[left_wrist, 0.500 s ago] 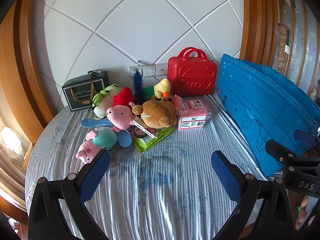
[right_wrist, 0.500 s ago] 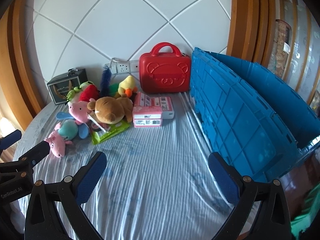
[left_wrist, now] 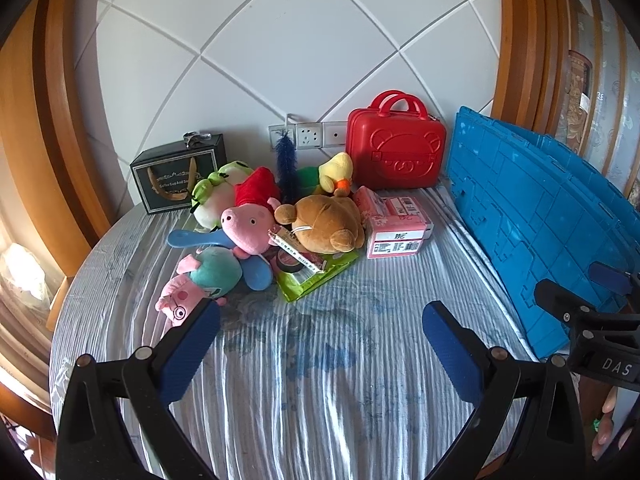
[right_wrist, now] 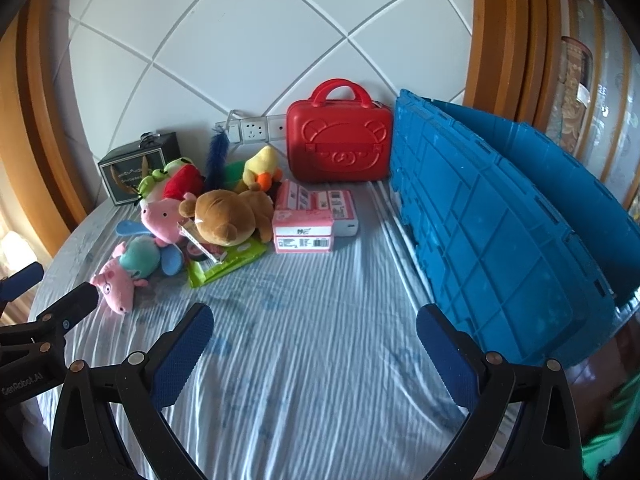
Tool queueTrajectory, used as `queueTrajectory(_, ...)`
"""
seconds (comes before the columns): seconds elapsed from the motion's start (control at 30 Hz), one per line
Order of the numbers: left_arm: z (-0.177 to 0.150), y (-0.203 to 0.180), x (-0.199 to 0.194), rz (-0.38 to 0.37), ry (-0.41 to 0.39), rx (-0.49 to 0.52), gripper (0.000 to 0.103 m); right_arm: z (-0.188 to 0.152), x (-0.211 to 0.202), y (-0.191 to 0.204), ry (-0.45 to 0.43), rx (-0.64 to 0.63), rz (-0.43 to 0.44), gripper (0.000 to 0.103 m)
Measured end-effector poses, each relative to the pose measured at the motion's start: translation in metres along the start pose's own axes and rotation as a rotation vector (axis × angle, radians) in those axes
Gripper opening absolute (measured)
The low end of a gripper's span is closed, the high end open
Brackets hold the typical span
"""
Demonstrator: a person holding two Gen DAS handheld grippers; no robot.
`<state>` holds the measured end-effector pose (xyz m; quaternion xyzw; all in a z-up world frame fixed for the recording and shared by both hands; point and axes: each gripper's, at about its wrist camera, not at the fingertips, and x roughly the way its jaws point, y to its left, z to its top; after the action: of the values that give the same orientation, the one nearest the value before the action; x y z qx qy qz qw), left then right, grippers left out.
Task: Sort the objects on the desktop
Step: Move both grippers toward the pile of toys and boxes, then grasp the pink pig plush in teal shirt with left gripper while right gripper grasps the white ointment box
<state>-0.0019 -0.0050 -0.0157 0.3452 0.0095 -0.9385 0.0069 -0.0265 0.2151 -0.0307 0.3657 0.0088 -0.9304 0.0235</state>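
Left gripper (left_wrist: 320, 328): jaws wide, empty, above bare striped tablecloth (left_wrist: 320, 400). Right gripper (right_wrist: 314, 332): likewise wide and empty. Plush toy pile (left_wrist: 320, 224): far left on the table, pink box (left_wrist: 396, 224) touching its right side. Red case (left_wrist: 396, 148): against far wall. Blue crate (right_wrist: 500, 240): right.

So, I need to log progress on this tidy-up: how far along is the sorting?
Nothing looks done yet. The plush toys, with the brown bear on top, lie heaped by the pink box and red case. Nothing is in hand: the left gripper and right gripper are open over bare cloth. All the sorting is left; the blue crate shows no items.
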Motion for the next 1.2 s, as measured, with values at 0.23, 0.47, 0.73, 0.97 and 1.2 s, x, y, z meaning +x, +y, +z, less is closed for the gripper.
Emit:
queueTrajectory(0.23,-0.010,0.047,0.040,0.098,0.105,-0.092,0.103,0.008,0.038,0.011,0.065,-0.025,0.052,0.103)
queueTrajectory(0.47,-0.028,0.125,0.096,0.246,0.242,-0.212,0.103,0.018,0.108,0.028,0.182,-0.048,0.112,0.103)
queueTrajectory(0.73,-0.029,0.167,0.156,0.297,0.314,-0.235,0.103,0.033,0.189,0.061,0.302,-0.081,0.195,0.103)
queueTrajectory(0.97,-0.017,0.187,0.217,0.310,0.385,-0.167,0.101,0.036,0.258,0.102,0.377,-0.095,0.271,0.103)
queueTrajectory(1.2,0.002,0.193,0.273,0.302,0.433,-0.060,0.101,0.045,0.309,0.149,0.390,-0.150,0.342,0.078)
